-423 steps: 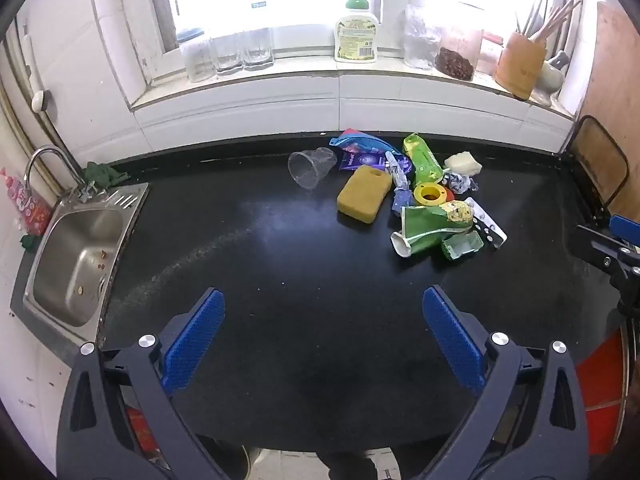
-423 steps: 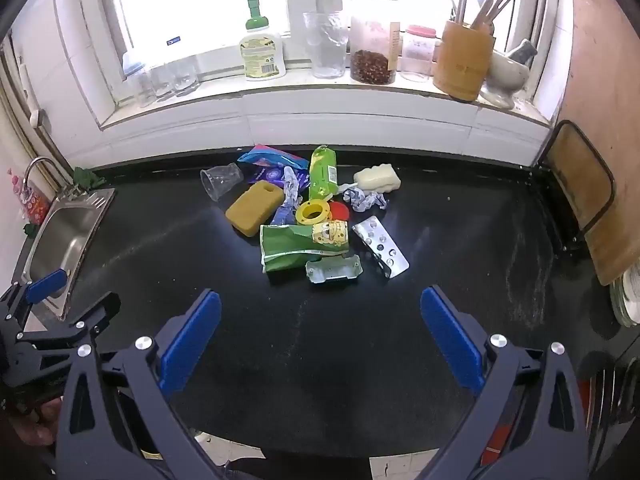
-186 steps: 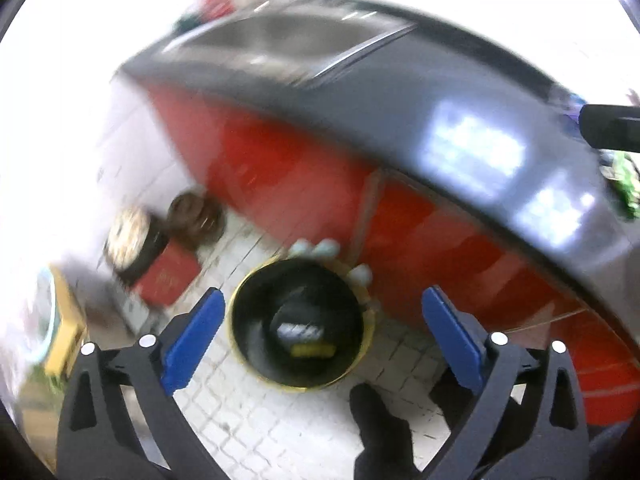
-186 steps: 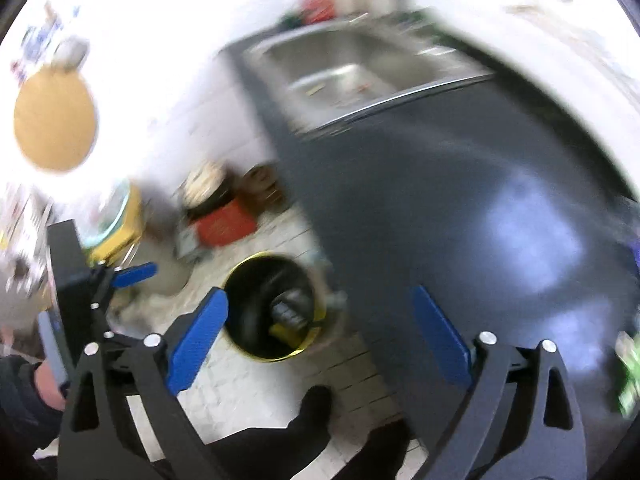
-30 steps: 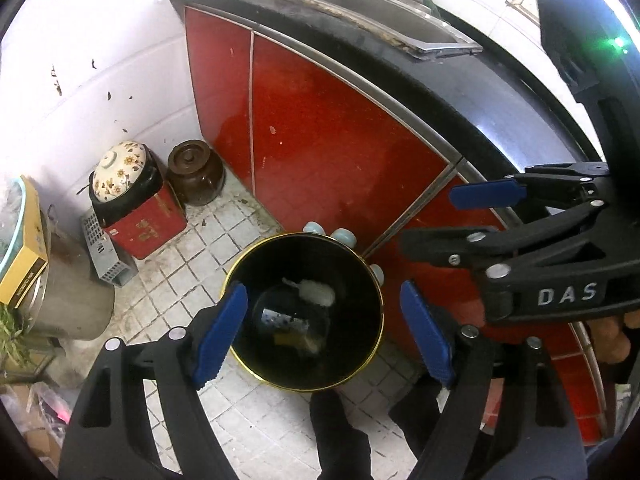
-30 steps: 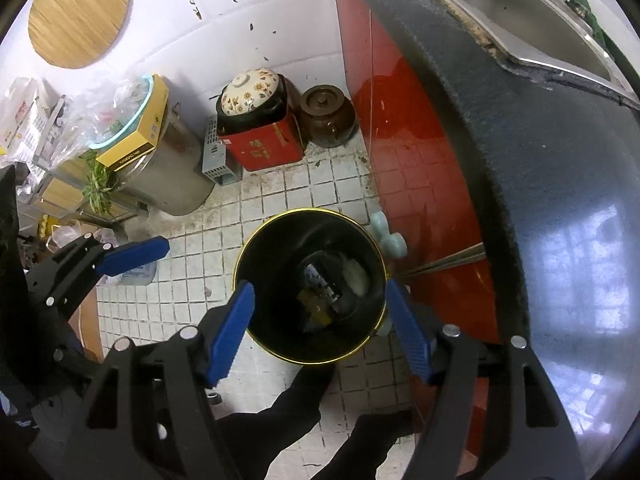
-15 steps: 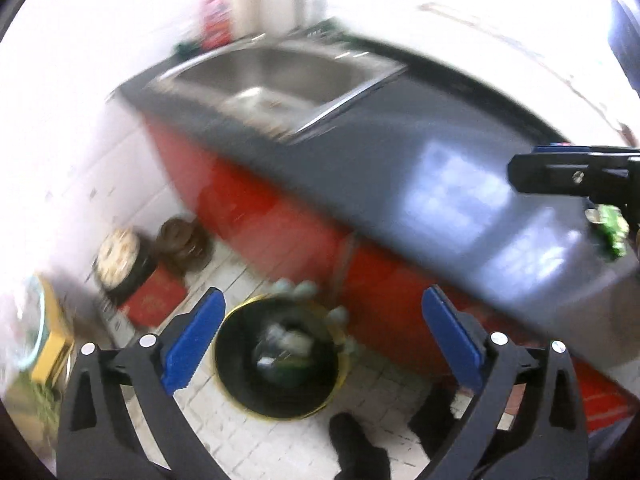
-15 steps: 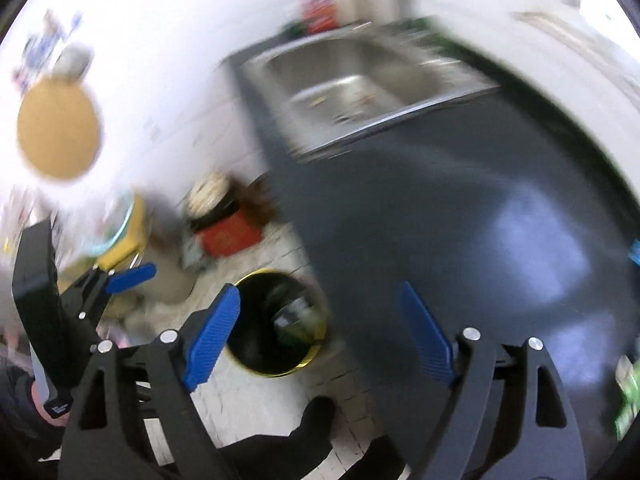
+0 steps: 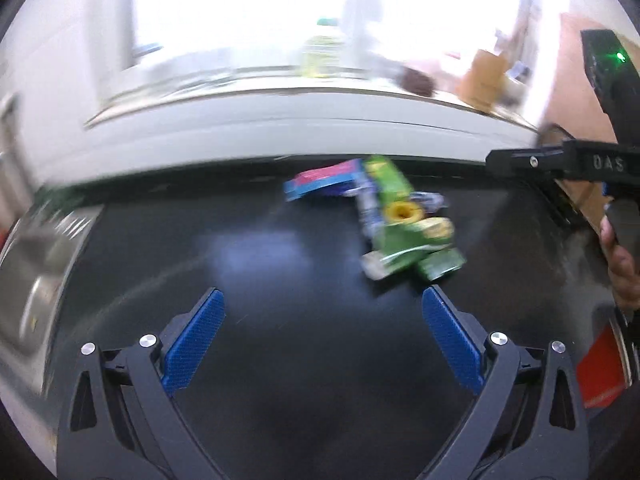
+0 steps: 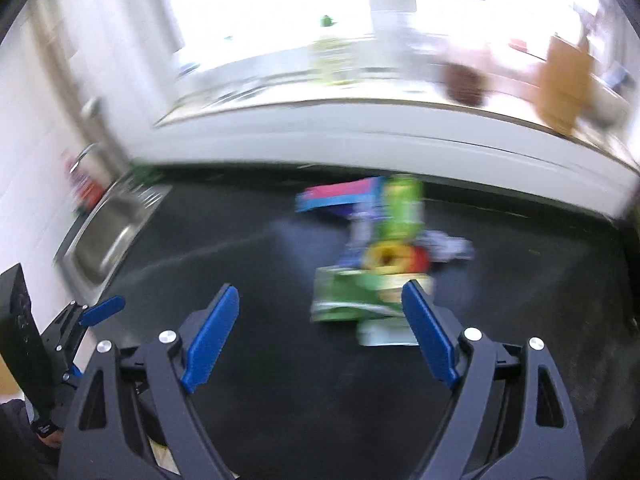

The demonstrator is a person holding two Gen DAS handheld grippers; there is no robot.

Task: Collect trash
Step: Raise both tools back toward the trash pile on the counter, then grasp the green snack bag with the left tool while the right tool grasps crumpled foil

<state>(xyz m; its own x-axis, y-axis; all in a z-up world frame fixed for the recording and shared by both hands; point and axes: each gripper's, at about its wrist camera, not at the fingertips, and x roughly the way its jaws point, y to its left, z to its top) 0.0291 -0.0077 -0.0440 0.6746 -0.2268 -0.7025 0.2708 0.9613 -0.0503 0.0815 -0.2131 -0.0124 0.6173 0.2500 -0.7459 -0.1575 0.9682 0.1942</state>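
The trash pile [image 10: 372, 264] lies on the counter [image 10: 248, 288], ahead and slightly right of the right gripper [image 10: 320, 334] (the nearer one); left gripper [image 9: 322, 338] and right both gape empty.

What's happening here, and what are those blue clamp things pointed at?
A person is clearing trash off a black kitchen counter with a two-finger gripper in each hand. The left gripper and right gripper are both open and hold nothing, aimed at the trash pile near the back of the counter: green wrappers, a yellow tape roll and a pink and blue packet. The pictures are blurred.
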